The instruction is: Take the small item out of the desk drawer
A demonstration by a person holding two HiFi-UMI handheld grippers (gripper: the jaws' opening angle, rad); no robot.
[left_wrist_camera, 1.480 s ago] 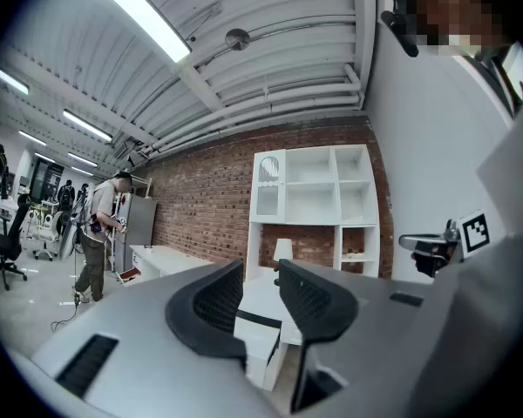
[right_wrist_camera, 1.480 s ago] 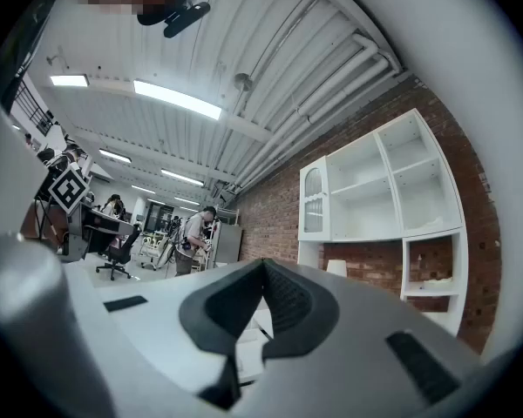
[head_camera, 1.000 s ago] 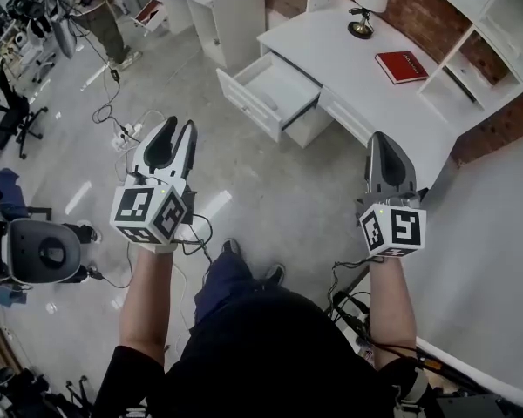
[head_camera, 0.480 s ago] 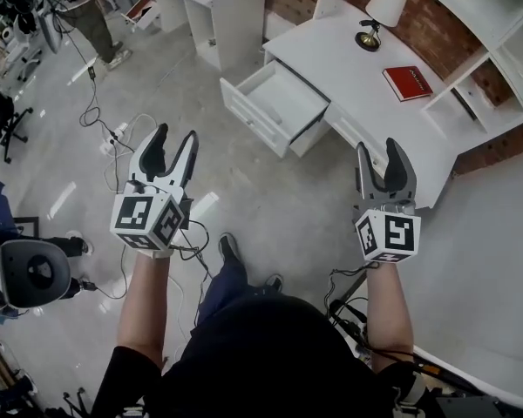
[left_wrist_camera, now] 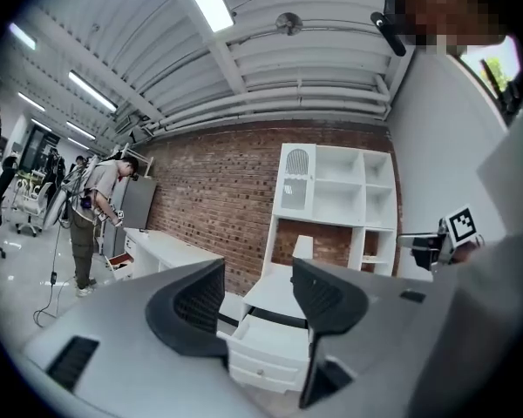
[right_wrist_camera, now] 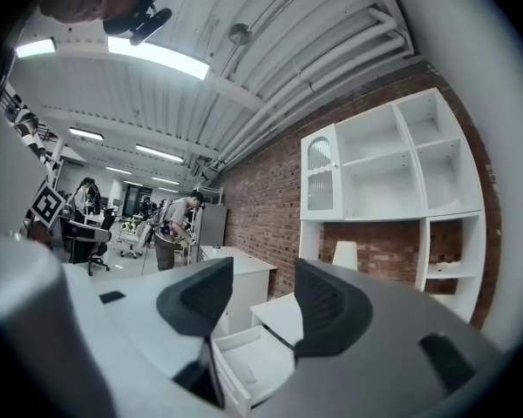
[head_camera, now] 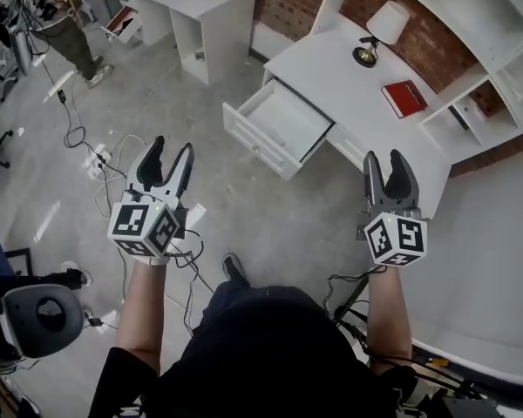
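Head view: the left claw point(head_camera: 172, 146) sits left of centre with its jaws spread wide and nothing between them. The right claw point(head_camera: 383, 157) sits right of centre. Its jaws have just been opening and now stand wide, also empty. Each claw's marker cube point(head_camera: 397, 238) shows black-and-white squares with no readable lettering.

The white table point(head_camera: 331, 77) runs across the upper right of the frame. Its drawer point(head_camera: 279, 129) is pulled out at upper centre, well apart from both claws.

In the right gripper view, a faint pale lump point(right_wrist_camera: 241, 371) lies on the drawer floor, low in the frame between the jaws. Whether it is the small item cannot be told, and the head view does not resolve it.

A red book point(head_camera: 404, 98) lies flat on the table at upper right, its cover print too small to read. A white-shaded lamp point(head_camera: 379, 29) stands near it.
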